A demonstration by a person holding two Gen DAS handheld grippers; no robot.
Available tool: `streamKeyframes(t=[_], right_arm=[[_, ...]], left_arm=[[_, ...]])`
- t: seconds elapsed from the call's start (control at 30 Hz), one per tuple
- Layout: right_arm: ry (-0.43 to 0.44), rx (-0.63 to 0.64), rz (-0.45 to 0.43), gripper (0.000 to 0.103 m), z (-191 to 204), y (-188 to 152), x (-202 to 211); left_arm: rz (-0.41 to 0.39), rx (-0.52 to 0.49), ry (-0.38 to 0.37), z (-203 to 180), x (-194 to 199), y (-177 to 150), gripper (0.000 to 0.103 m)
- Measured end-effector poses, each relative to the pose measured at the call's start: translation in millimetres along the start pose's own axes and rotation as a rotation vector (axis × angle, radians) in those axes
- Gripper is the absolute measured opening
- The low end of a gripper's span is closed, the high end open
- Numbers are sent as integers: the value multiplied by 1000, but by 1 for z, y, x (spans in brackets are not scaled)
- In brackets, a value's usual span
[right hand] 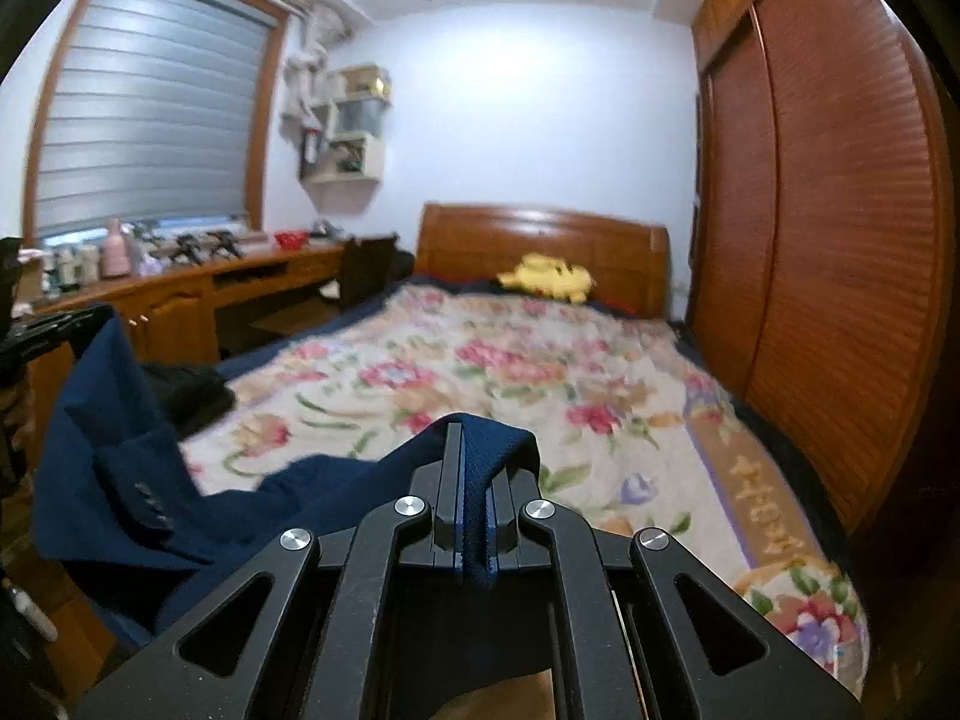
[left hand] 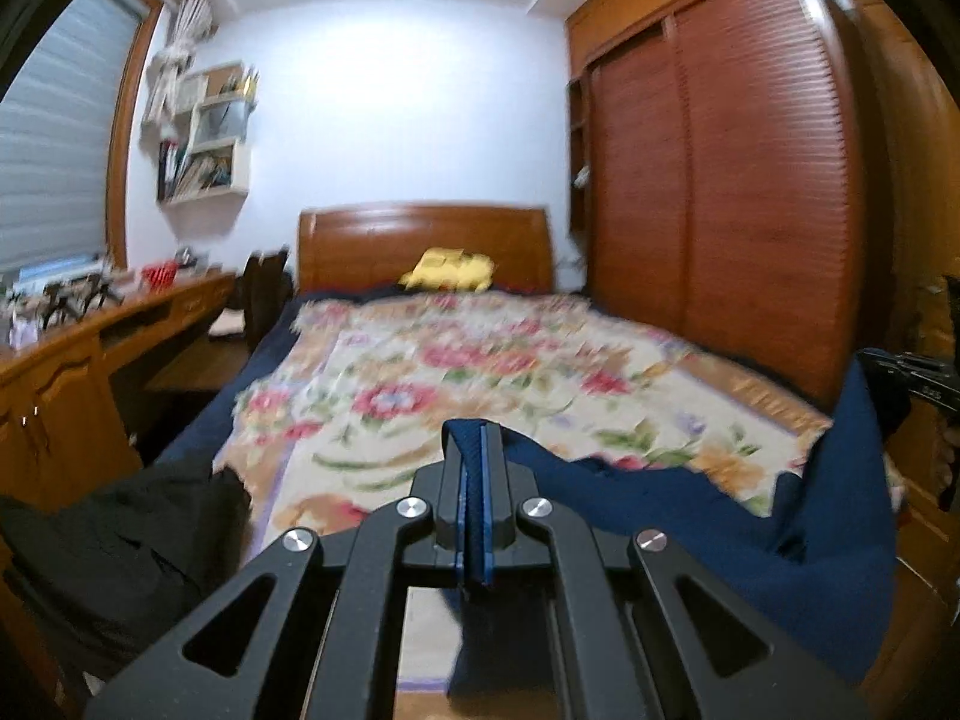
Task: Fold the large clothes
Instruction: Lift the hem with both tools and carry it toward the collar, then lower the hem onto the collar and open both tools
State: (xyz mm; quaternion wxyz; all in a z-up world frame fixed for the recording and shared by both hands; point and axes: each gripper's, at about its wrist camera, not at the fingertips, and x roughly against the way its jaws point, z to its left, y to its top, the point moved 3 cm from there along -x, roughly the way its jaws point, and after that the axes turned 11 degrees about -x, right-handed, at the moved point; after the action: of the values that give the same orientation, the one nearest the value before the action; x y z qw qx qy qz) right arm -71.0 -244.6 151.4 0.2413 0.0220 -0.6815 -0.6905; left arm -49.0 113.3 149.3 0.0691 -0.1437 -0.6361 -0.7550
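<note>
Jacket [right hand: 138,480] cloth is pinched tight in both my claws, left gripper [left hand: 474,480] and right gripper [right hand: 474,480], so it hangs stretched between them over the near edge of the bed [right hand: 480,372], neither hand nearer.

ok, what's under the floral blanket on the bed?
A dark blue sheet shows along the floral blanket's left and far edges. The rest of the bed beneath is covered.
</note>
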Motion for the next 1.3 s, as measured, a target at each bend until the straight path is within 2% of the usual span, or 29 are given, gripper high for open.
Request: streamKeyframes(t=[0.23, 0.3, 0.47, 0.63, 0.87, 1.03, 1.13, 1.23, 1.27, 1.3], right_arm=[[-123, -61, 141, 2, -55, -42, -112], [-140, -69, 172, 2, -67, -52, -134], [-156, -78, 229, 2, -89, -72, -187], [-164, -56, 265, 2, -100, -80, -234], [-191, -47, 244, 2, -113, -62, -285], [-240, -31, 305, 2, -126, -67, -323], [-235, -25, 374, 3, -126, -86, -341], [-234, -20, 412, 15, -123, -98, -345], [-226, -23, 425, 36, -123, -99, -345], [-218, -27, 436, 47, -121, -101, -345]], left_arm=[[153, 44, 37, 21, -103, -46, 0], [191, 56, 16, 22, -129, -56, 0], [246, 35, 40, 20, -176, -70, 0], [257, 32, 58, 28, -210, -69, 0], [274, 21, 78, 34, -267, -51, 0], [316, 60, -2, 26, -292, -60, 2], [323, 20, -8, 12, -290, -70, 5], [318, -26, -14, 1, -279, -75, 17], [316, -29, -25, -1, -274, -75, 26], [305, -29, -32, -4, -265, -76, 34]])
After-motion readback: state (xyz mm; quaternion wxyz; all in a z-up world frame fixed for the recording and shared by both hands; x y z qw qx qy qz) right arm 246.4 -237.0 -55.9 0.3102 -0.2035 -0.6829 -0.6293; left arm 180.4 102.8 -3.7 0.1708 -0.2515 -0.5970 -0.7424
